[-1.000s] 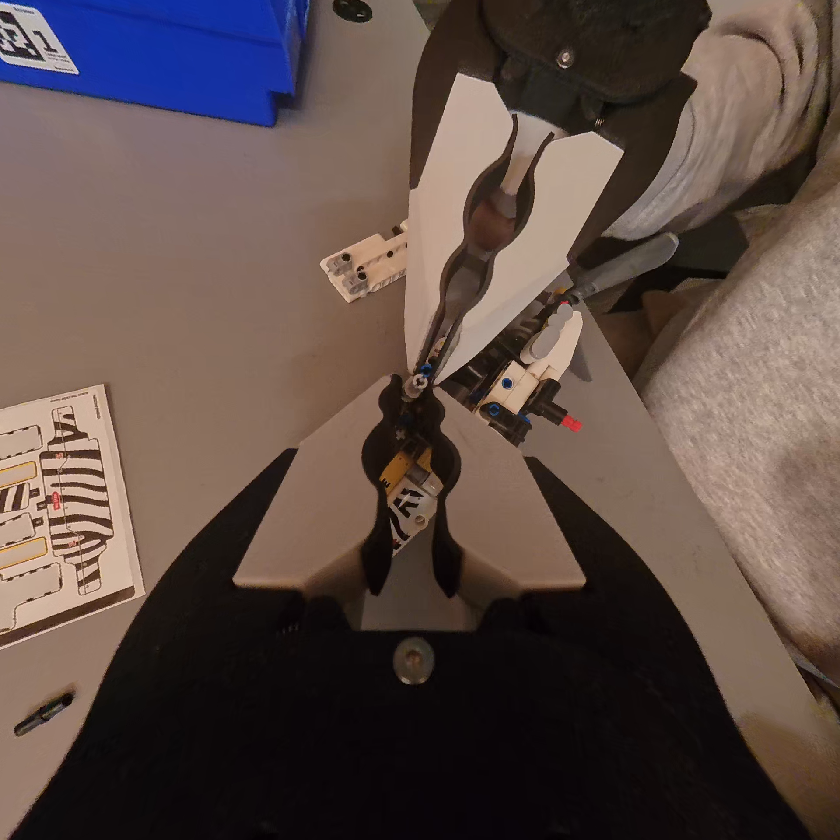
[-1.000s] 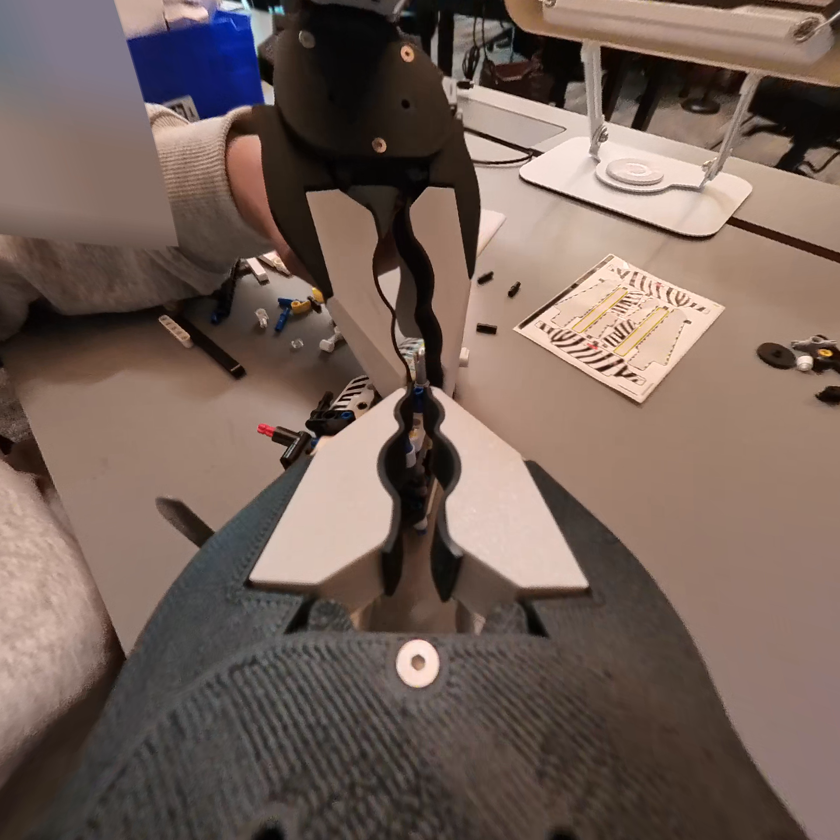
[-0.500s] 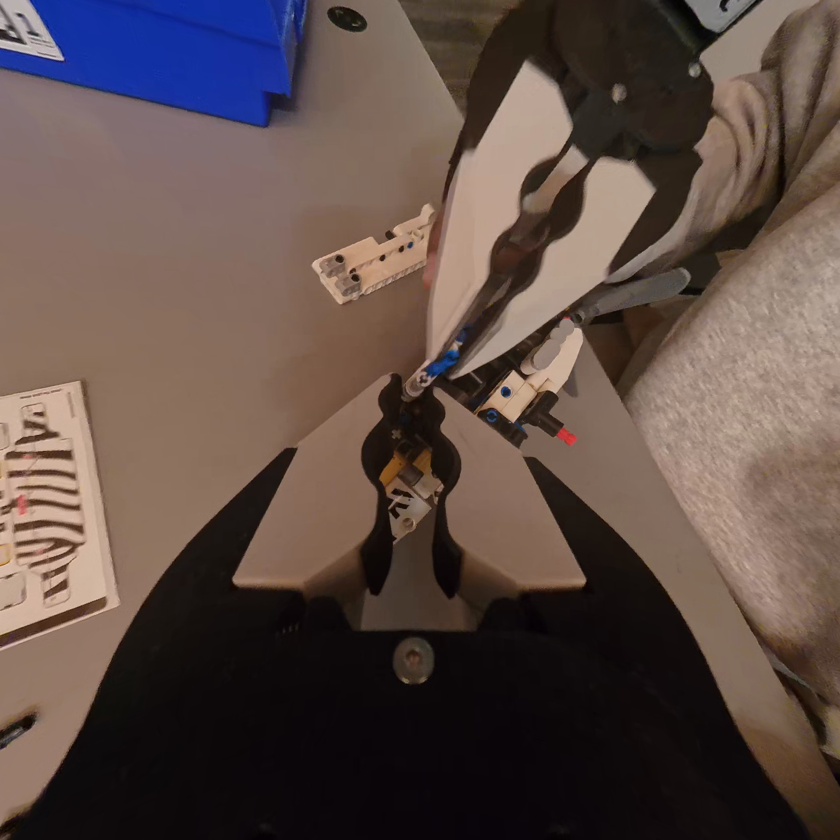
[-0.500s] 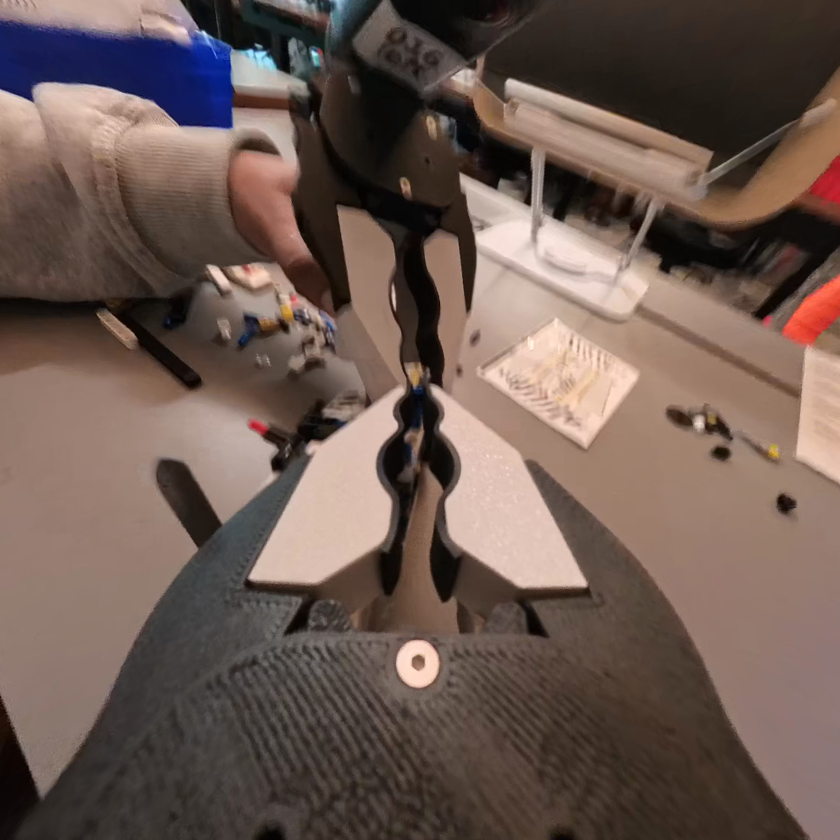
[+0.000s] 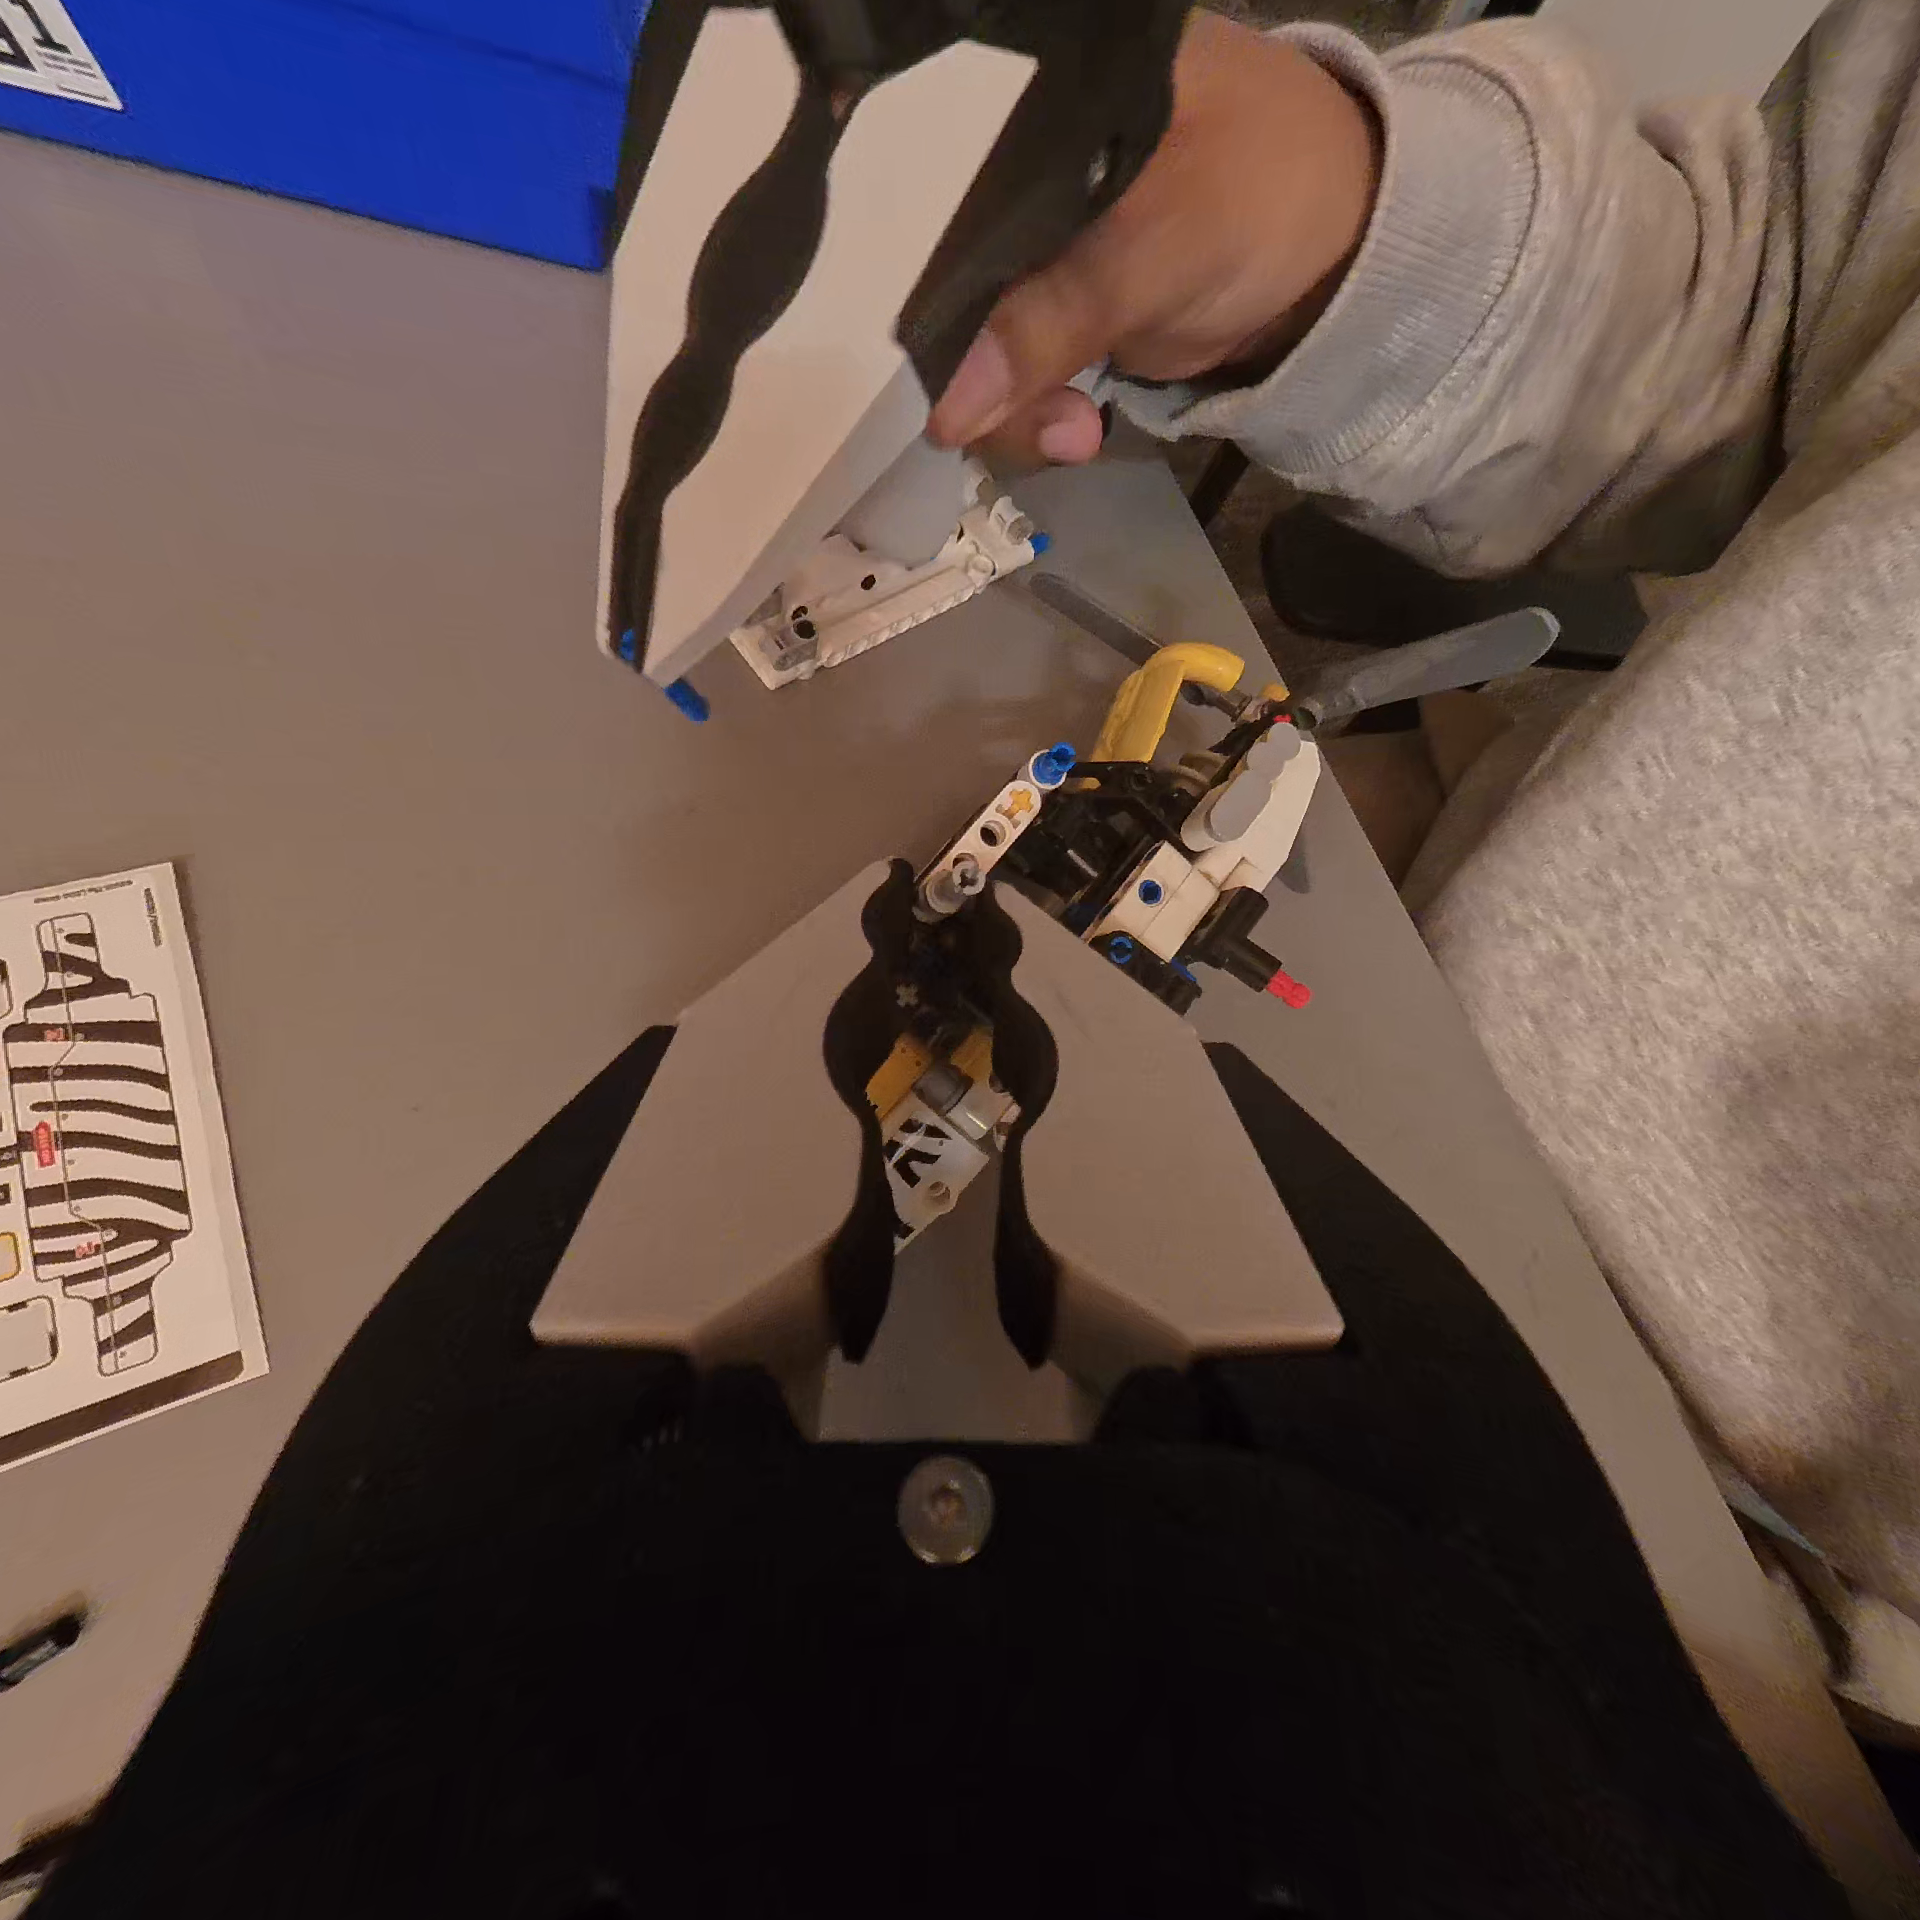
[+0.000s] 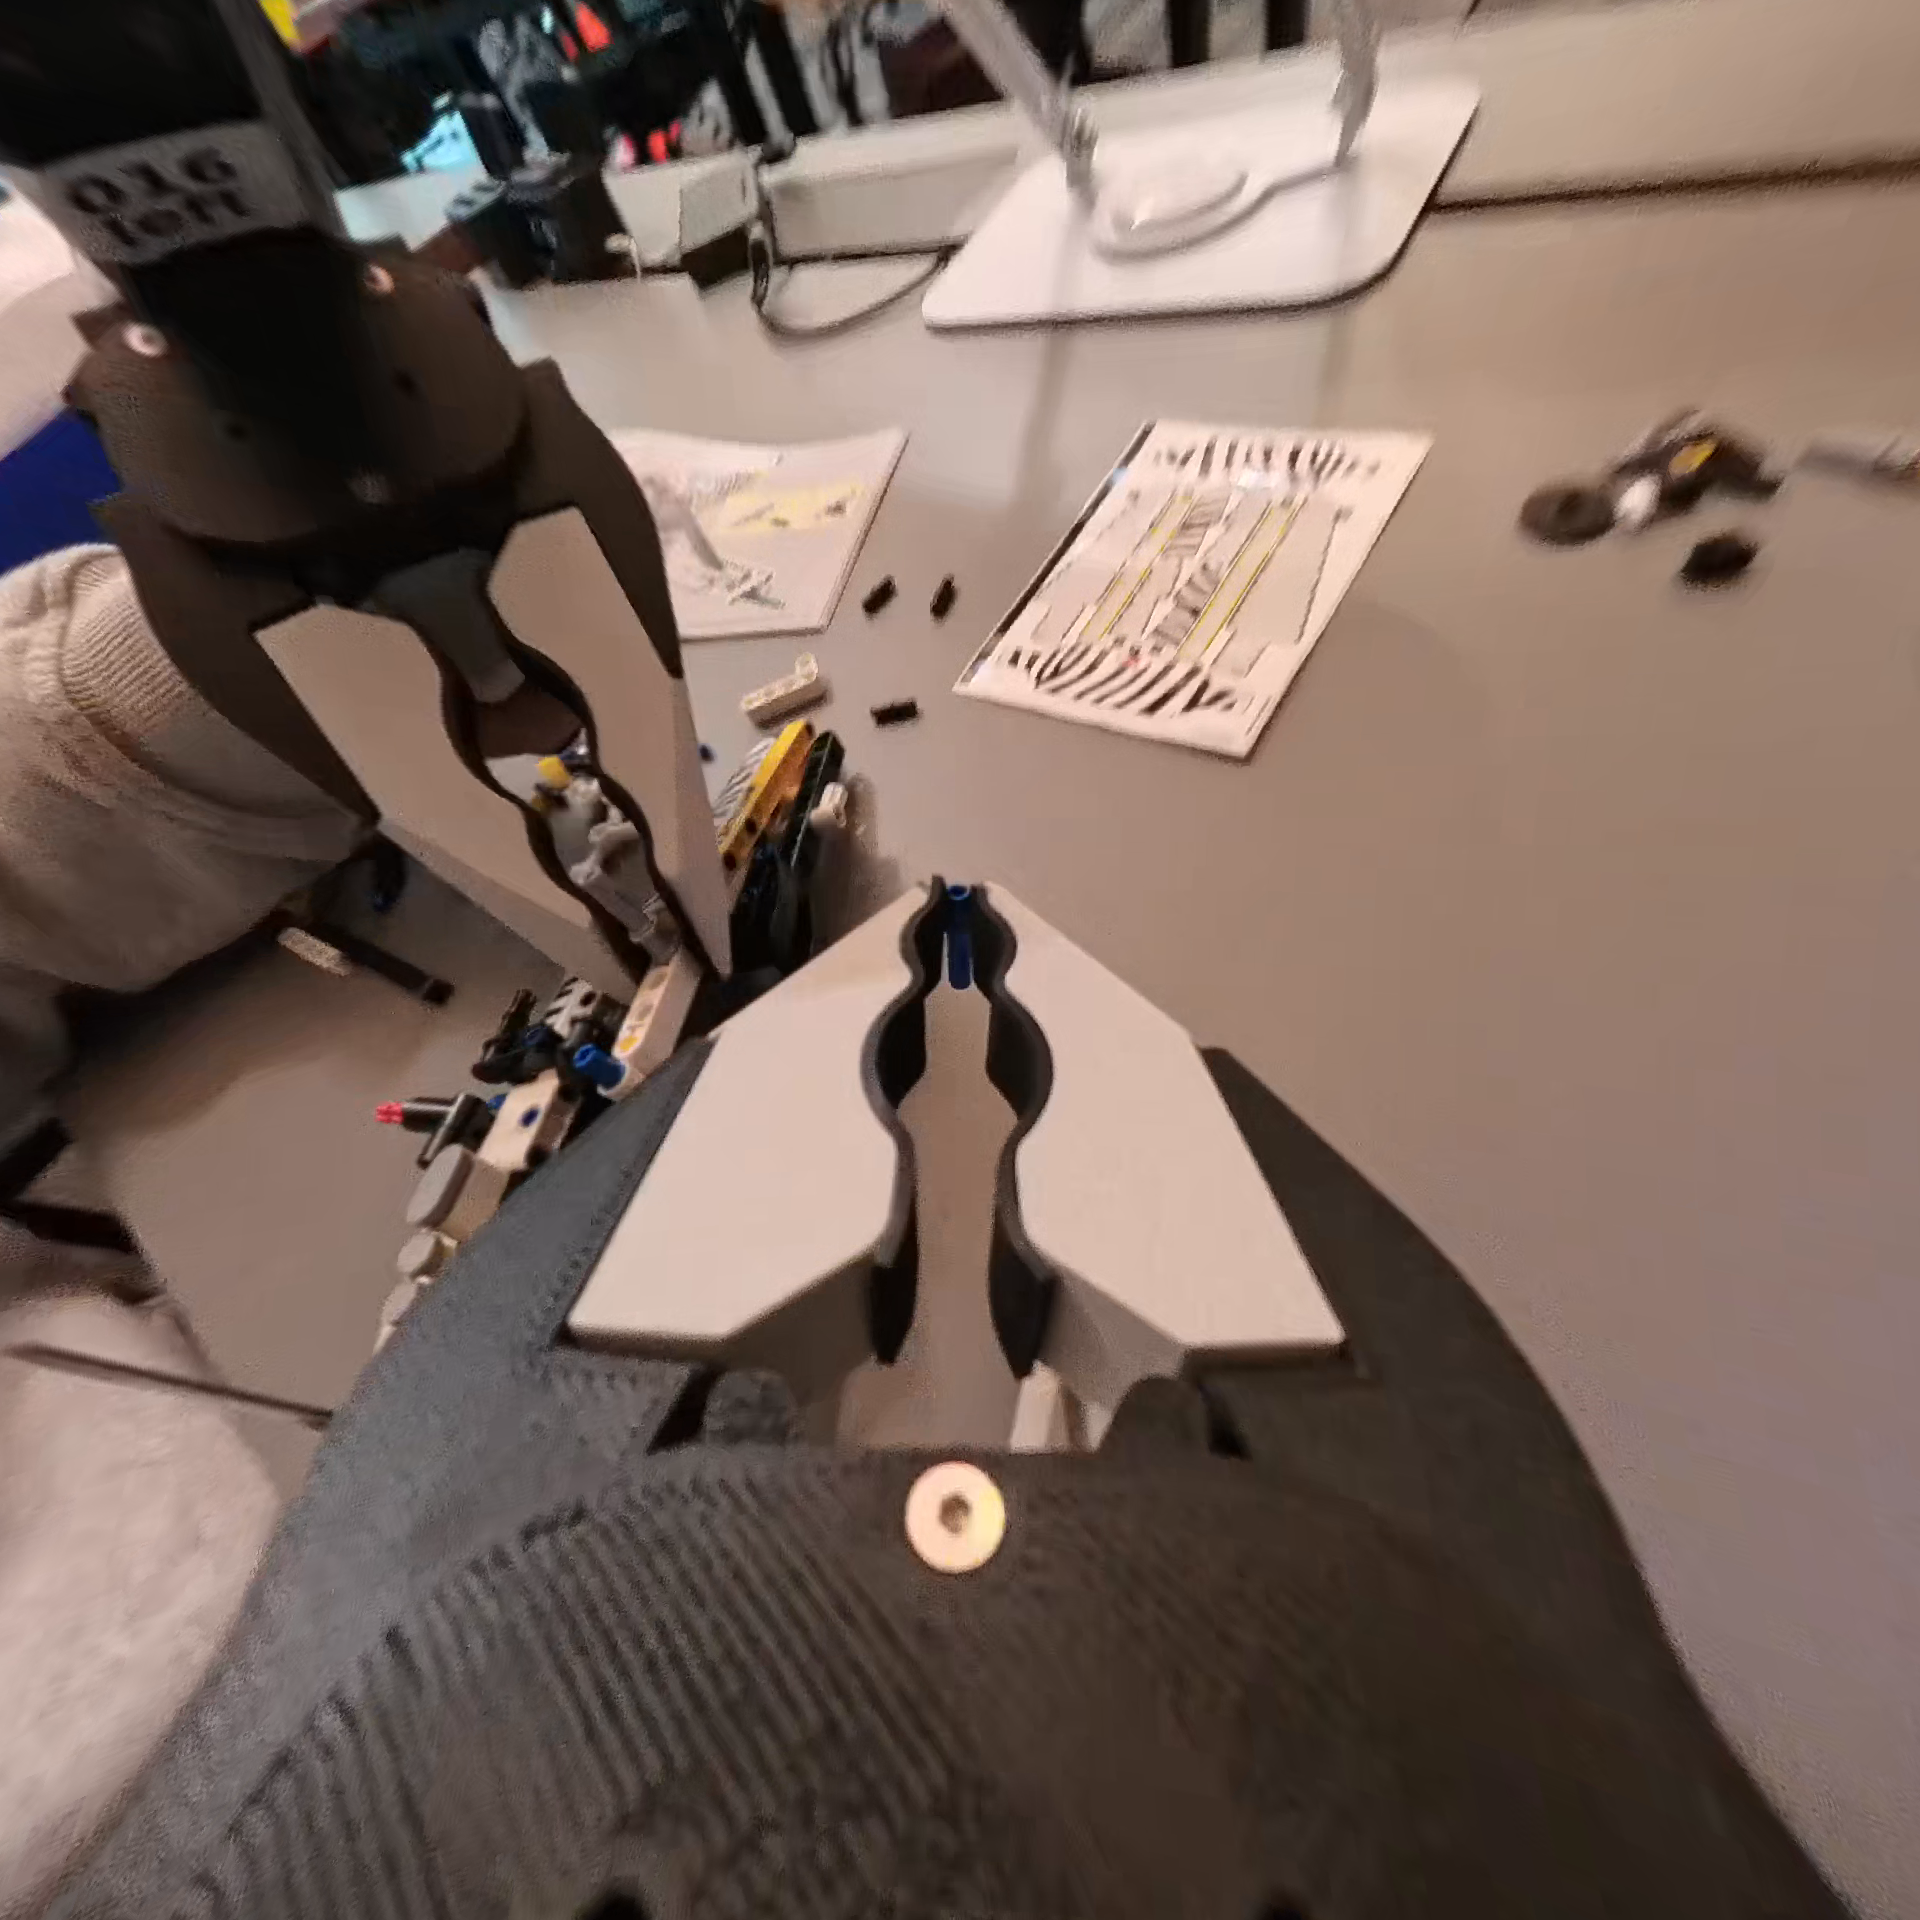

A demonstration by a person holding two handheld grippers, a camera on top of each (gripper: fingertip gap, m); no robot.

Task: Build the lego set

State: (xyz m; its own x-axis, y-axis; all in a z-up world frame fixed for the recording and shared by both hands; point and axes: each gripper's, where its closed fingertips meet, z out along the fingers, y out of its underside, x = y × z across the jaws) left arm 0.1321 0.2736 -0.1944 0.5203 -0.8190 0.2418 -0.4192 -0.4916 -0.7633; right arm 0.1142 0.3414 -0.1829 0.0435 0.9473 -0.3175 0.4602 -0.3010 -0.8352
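A grey table (image 6: 1558, 935) carries everything. Taking the zebra-striped sticker sheet (image 6: 1195, 582) as the landmark: a printed instruction booklet (image 6: 758, 520) lies flat just to its left in the right wrist view, and three small black pins (image 6: 896, 713) are scattered between the two and just below. A small white angled piece (image 6: 788, 694) rests near those pins. To the sheet's right, well apart, sits a blurred cluster of dark loose parts (image 6: 1652, 488). Beyond the sheet, farther back, a white stand base (image 6: 1195, 249) rests on the table. In the left wrist view, a blue bin (image 5: 343, 125) stands well beyond the sheet, and a white beam assembly (image 5: 883, 603) lies off to its right.
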